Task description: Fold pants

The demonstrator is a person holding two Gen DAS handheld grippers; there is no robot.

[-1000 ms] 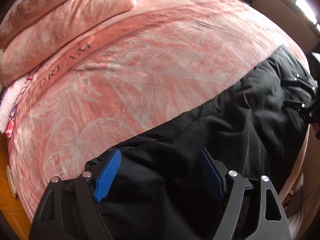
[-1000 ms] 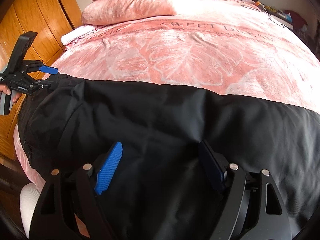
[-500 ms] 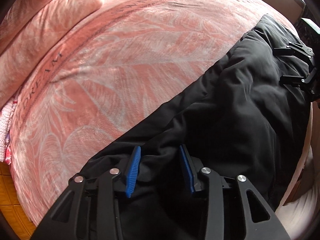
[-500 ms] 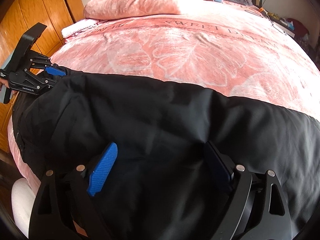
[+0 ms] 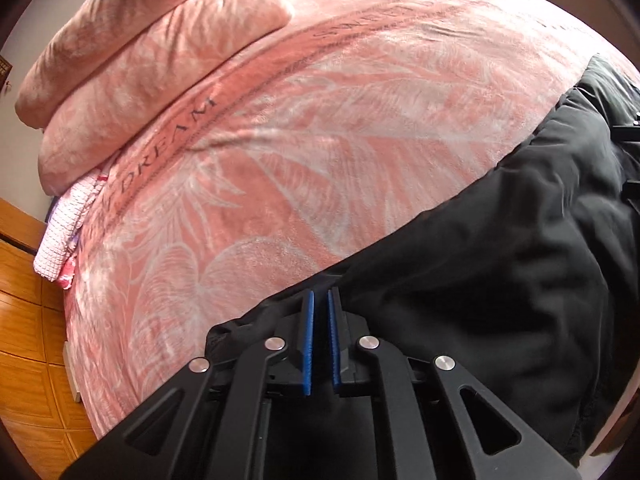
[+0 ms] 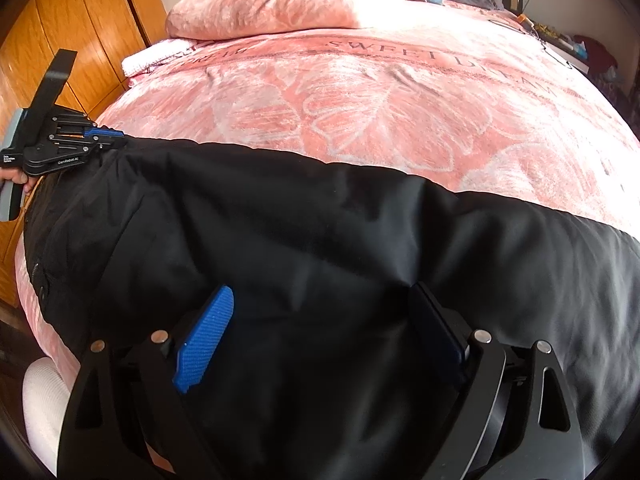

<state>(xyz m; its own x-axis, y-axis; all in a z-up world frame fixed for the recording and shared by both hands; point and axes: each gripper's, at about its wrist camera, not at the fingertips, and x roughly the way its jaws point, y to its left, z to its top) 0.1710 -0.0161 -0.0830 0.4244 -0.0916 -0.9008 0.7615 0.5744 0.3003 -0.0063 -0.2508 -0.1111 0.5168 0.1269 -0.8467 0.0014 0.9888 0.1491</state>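
The black pants [image 6: 304, 240] lie spread across the near edge of the bed, on top of a pink blanket [image 5: 304, 128] with a pale leaf pattern and printed lettering.

The left gripper [image 5: 320, 300] has just been closing, and its two blue pads [image 5: 307, 344] now stand almost pressed together with only a thin slit between them. Its tips sit right at the far edge of the pants, where the black cloth meets the blanket, and a fold of that edge is pinched between them (the cloth bunches up just ahead of the tips). In the right wrist view the same gripper [image 6: 116, 140] shows at the far left end of the pants, closed on the cloth's corner, with a person's hand [image 6: 18, 178] on its handle.

The right gripper [image 6: 324, 300] is spread wide. Its blue pad [image 6: 206, 338] and the dark one opposite stand well apart, both resting over the black cloth in the middle of the pants, with cloth lying between them but nothing squeezed.

Two pink pillows [image 5: 132, 52] are stacked at the head of the bed, and a folded pink-and-white cloth [image 5: 66, 232] sits just beside them at the bed's edge. A wooden wardrobe [image 6: 80, 28] stands next to the bed.
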